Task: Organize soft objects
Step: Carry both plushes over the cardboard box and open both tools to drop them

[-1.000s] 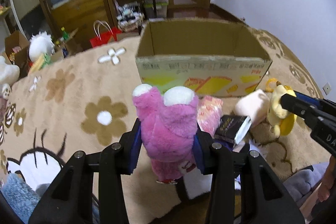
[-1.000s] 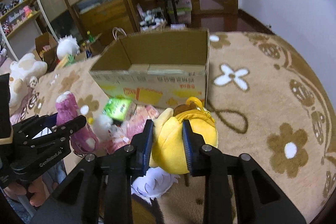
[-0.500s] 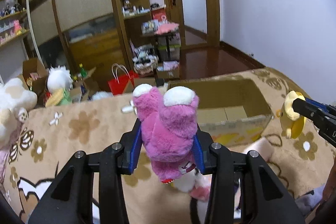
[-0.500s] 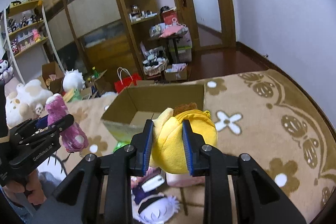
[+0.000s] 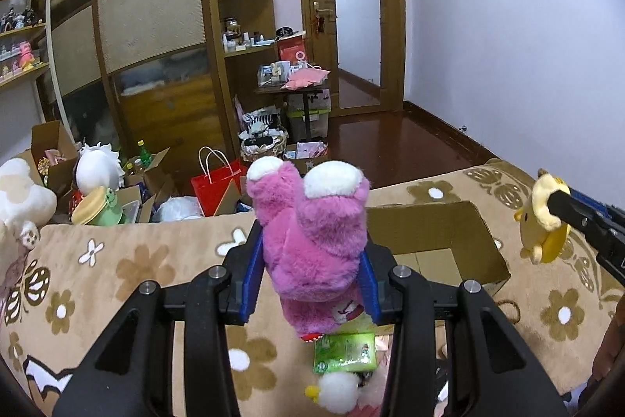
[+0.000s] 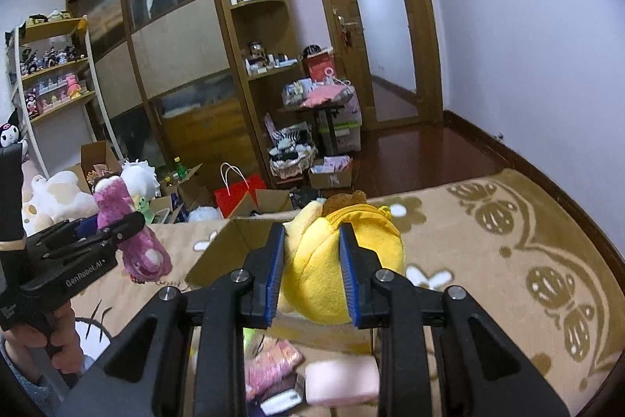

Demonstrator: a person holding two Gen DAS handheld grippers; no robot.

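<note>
Your left gripper (image 5: 310, 276) is clamped on the pink plush toy (image 5: 312, 241), its blue pads pressed into the toy's sides. The toy hangs in the air with its two white-tipped ears up, above the near edge of the flower-patterned rug (image 5: 129, 272) and just in front of the open cardboard box (image 5: 441, 233). Your right gripper (image 6: 311, 274) is squeezed tight on the yellow plush toy (image 6: 336, 260), which bulges out between and beyond the pads; a brown tuft shows at its top. That toy too is off the rug, held over the near wall of the box, whose open top lies just behind it.

Below your left gripper, on the rug near its front edge, lie a green packet (image 5: 345, 352) and a small white plush (image 5: 338, 391). Under your right gripper you see a pink packet (image 6: 273, 366) and a pale pink block (image 6: 341, 380), both blurred. The box stands on the rug towards its far edge, flaps open; from the left wrist view its floor looks bare cardboard where it shows. Your left hand (image 6: 58, 342) shows at the lower left of the right wrist view, gripping the handle.
</note>
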